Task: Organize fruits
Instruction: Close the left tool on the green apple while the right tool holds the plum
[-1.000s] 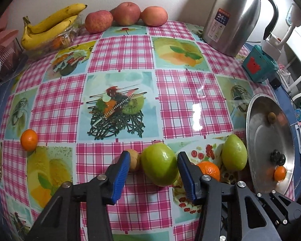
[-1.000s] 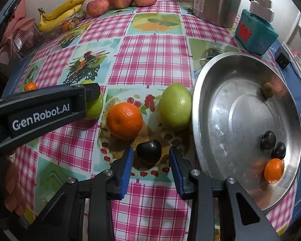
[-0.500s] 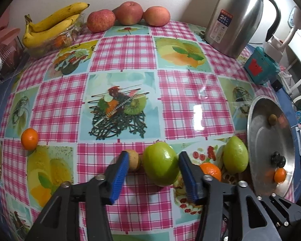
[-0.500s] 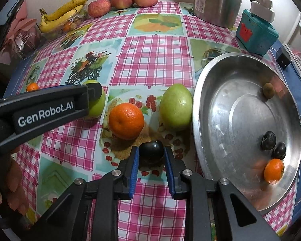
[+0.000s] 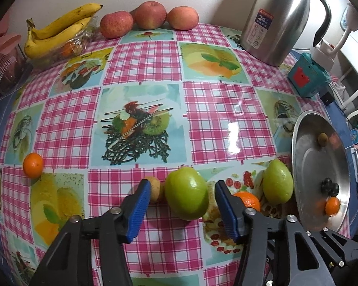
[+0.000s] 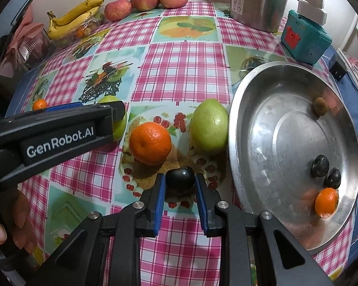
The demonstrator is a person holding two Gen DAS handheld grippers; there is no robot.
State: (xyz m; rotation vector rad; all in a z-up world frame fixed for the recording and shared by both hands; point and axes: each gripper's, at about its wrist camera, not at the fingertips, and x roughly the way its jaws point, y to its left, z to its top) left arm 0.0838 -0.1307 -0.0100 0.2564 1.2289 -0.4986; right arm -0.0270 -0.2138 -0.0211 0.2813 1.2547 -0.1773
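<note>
My right gripper (image 6: pixel 180 183) is shut on a small dark plum (image 6: pixel 180 180), low over the checked tablecloth. An orange (image 6: pixel 150 143) and a green fruit (image 6: pixel 208 126) lie just beyond it, beside the steel bowl (image 6: pixel 241 166). The bowl holds two dark plums (image 6: pixel 320 165), a small orange (image 6: pixel 326 202) and a brown fruit (image 6: pixel 320 106). My left gripper (image 5: pixel 182 189) is open, its jaws either side of a green apple (image 5: pixel 186 193). A small tan fruit (image 5: pixel 155 188) touches the left finger. A second green fruit (image 5: pixel 277 181) and the orange (image 5: pixel 248 200) lie to the right.
A small orange (image 5: pixel 33 165) sits alone at the table's left. Bananas (image 5: pixel 59 31) and three red apples (image 5: pixel 150 15) line the back edge. A steel thermos (image 5: pixel 279 16) and a teal box (image 5: pixel 309 77) stand at the back right.
My right gripper has closed on the dark plum, which stood loose between its open fingers a second ago. My left gripper stays open around the green apple.
</note>
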